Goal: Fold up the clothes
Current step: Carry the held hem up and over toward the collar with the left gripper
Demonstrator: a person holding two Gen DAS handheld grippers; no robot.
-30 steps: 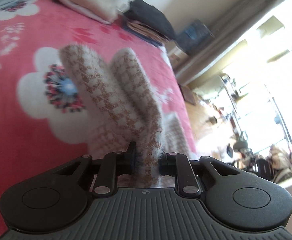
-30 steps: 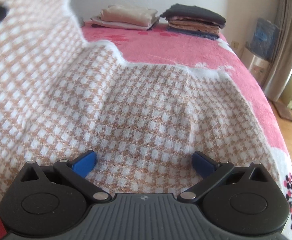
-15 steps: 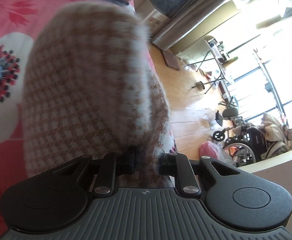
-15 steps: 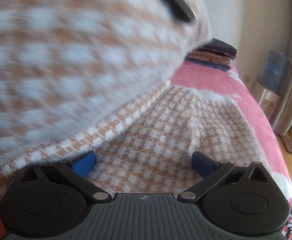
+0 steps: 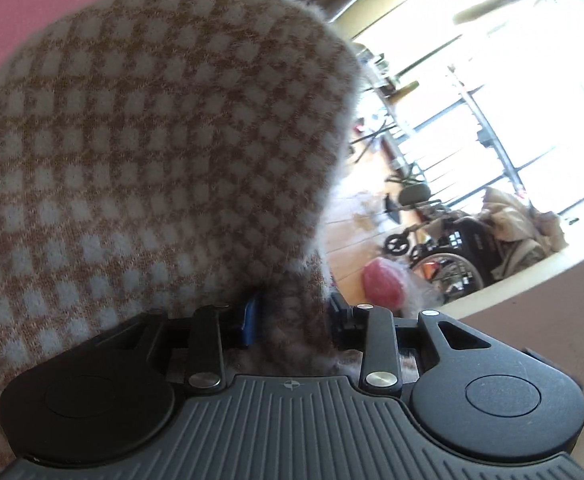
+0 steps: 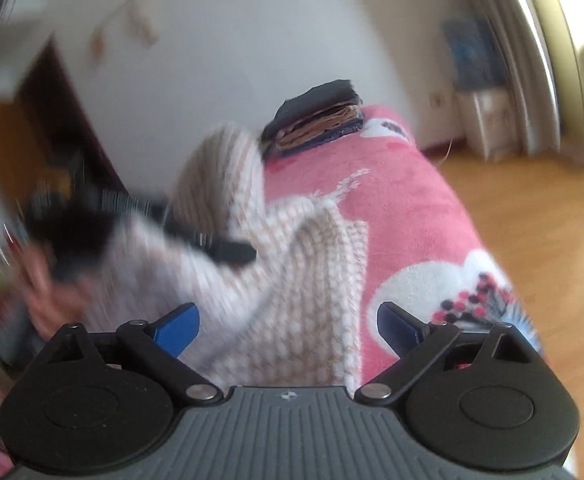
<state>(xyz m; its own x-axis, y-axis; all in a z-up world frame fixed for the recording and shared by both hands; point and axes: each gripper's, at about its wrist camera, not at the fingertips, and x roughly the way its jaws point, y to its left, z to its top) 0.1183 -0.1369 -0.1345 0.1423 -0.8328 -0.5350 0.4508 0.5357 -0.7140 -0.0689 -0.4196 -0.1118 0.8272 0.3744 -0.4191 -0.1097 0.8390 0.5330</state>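
While the left hand-held gripper (image 5: 292, 318) pinches a fold of the checked sweater (image 5: 152, 152), the right hand-held gripper (image 6: 288, 328) gapes wide and empty above the pink bed (image 6: 411, 216).

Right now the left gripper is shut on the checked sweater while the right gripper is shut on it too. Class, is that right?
Not quite. The left gripper is shut on the checked sweater, but the right wrist view shows the right gripper open, its jaws wide apart and clamping nothing.
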